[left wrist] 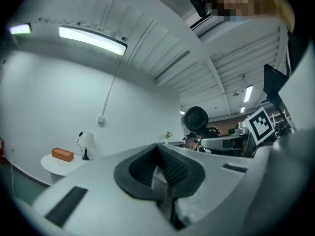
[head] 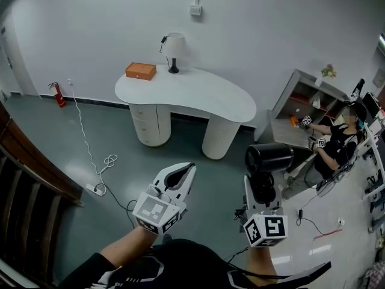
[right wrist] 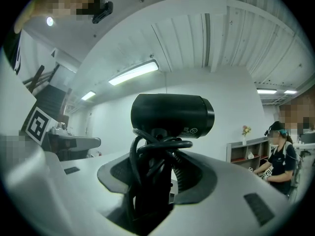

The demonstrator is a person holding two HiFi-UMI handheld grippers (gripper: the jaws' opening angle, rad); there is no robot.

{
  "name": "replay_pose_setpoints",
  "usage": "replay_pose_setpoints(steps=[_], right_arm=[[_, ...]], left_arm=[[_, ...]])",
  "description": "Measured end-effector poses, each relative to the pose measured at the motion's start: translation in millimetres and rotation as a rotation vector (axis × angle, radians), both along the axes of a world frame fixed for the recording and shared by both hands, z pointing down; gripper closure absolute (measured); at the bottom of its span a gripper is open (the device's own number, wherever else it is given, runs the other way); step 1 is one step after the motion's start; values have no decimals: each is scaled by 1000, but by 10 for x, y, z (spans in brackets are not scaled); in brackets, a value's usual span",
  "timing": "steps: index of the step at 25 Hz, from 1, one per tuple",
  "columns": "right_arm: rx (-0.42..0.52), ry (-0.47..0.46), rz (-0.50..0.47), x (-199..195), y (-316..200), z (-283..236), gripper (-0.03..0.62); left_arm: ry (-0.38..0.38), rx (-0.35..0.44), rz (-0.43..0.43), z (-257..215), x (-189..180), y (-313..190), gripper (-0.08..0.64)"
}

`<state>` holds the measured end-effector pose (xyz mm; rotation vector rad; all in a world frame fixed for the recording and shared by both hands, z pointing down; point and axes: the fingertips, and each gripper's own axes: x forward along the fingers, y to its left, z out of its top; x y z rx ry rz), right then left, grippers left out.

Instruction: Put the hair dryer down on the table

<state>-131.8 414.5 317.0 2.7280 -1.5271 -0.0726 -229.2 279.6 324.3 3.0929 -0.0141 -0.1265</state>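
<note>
My right gripper (right wrist: 157,181) is clamped on the handle of the black hair dryer (right wrist: 172,114), its jaws standing fairly wide around the handle and the black cord (right wrist: 147,146) looped over it. The dryer's barrel sits crosswise just above the jaws. In the head view the same gripper (head: 263,191) holds the hair dryer (head: 269,159) out level over the grey floor, well apart from the table (head: 198,92). My left gripper (left wrist: 160,168) has its ribbed pads drawn together with nothing between them; in the head view it (head: 187,170) points forward beside the right one. The white, curved table ahead carries an orange box (head: 141,71) and a small lamp (head: 174,47). A power strip (head: 96,188) lies on the floor at left, and a seated person (head: 334,143) is at right, near a low shelf (head: 304,98).
</note>
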Motion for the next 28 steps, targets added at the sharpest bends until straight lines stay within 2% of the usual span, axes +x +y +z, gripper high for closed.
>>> replay_pose_setpoints(steps=[16, 22, 28], right_arm=[[-13, -13, 14, -192, -612, 109, 368], [-25, -11, 1, -138, -795, 125, 368], [-26, -12, -27, 78, -1036, 168, 368]], left_arm=[[2, -2, 23, 133, -276, -645, 554], [9, -13, 25, 149, -234, -767, 554], [-9, -6, 8, 198, -27, -938, 554]])
